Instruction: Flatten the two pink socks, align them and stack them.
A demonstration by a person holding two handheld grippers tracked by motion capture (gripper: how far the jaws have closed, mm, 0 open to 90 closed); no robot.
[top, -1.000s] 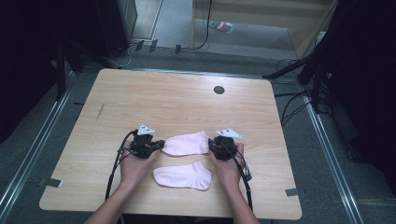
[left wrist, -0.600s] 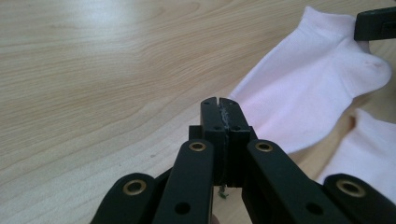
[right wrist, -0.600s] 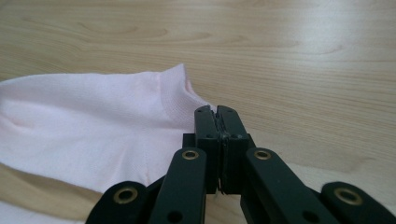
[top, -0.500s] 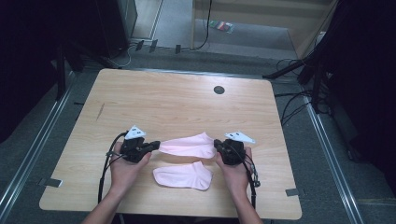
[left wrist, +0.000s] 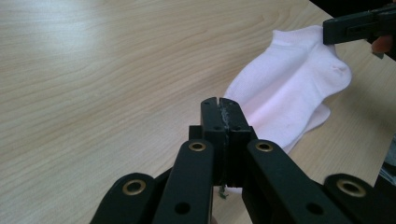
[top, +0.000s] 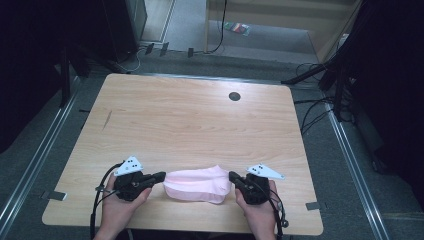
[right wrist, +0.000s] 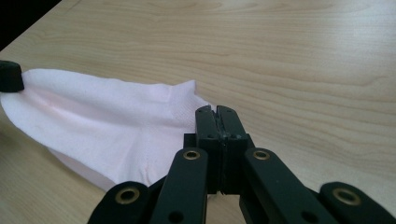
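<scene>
High view: pink sock (top: 197,184) stretched flat near table's (top: 200,120) near edge, a second pink layer peeking from under it, hard to tell whether another sock. Pinched at both ends. Left of sock, left gripper (top: 159,176), jaws clamped together on sock's edge; cloth inside jaws hidden in left gripper view (left wrist: 218,111). Right of sock, right gripper (top: 233,176), jaws pressed shut on the other end (right wrist: 217,116). Hands (top: 120,210) cut off at bottom of frame. Well beyond sock, dark round hole (top: 234,96) near table's far edge. Cables (top: 310,107) on floor right of table.
</scene>
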